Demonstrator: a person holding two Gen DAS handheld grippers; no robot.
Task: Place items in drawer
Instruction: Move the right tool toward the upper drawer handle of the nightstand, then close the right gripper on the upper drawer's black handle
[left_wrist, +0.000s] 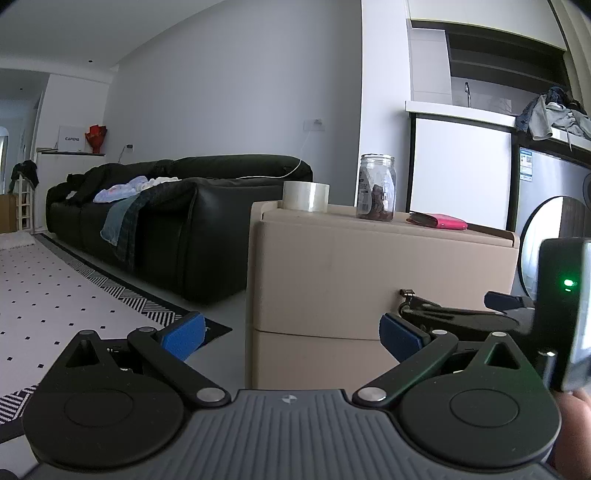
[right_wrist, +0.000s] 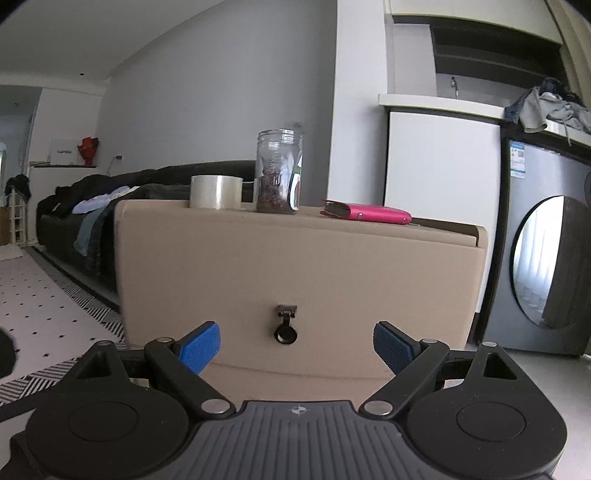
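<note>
Facing the drawer (right_wrist: 295, 273) | our left gripper (left_wrist: 291, 338) and right gripper (right_wrist: 297, 345) spread wide, empty | tape roll (right_wrist: 216, 192), jar (right_wrist: 279, 171), pink wallet (right_wrist: 369, 213) on top

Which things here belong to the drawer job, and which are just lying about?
Belongs to the job:
tape roll
glass jar
pink wallet
drawer unit
ring pull
left gripper, open
right gripper, open

Lying about:
black sofa
washing machine
patterned rug
</note>
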